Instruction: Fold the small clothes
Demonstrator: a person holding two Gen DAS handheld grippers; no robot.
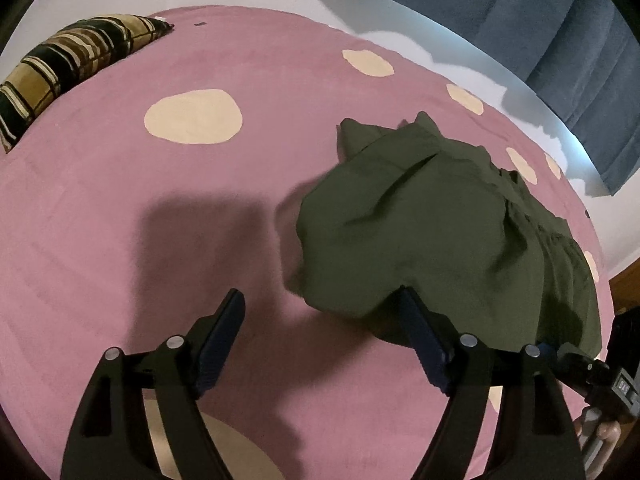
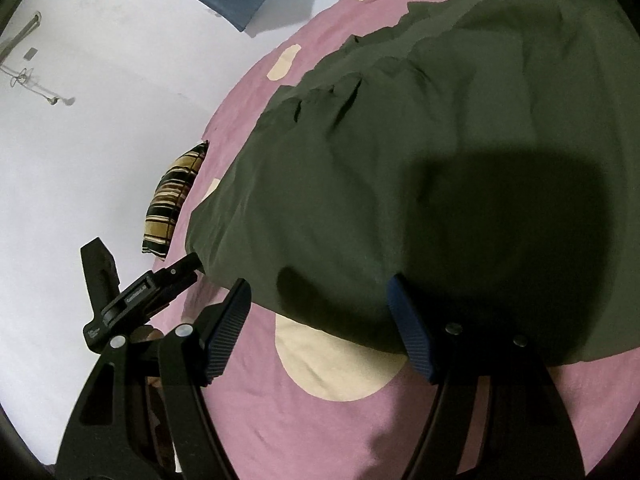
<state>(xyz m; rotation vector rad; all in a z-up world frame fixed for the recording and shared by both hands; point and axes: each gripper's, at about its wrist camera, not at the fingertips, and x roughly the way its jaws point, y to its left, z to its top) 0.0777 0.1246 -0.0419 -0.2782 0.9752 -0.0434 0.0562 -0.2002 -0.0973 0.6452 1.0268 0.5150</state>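
- Dark olive-green cloth garment point(image 1: 432, 232) lies rumpled on a pink bed cover with large cream spots point(image 1: 120, 220), toward the right side in the left wrist view.
- The garment has a gathered, pleated band along its far right edge; folds run across the middle.
- Left gripper point(image 1: 322, 312): black arms with blue ribbed pads, jaws spread wide, nothing between them. Right-hand finger tip sits at the near edge of the garment; whether it touches cannot be told. Left-hand finger is over bare pink cover.
- Right gripper point(image 2: 318, 300): jaws likewise wide apart, holding nothing. It sits at the garment's near hem, which lies between the two finger tips; a cream spot shows just below the hem.
- A dark shadow falls on the garment ahead of the right gripper.
- Brown, black and cream striped pillow point(image 1: 68, 64) at the far left edge of the bed, well apart from the garment.
- Blue curtain point(image 1: 560, 52) hangs against the white wall point(image 2: 100, 160) behind.
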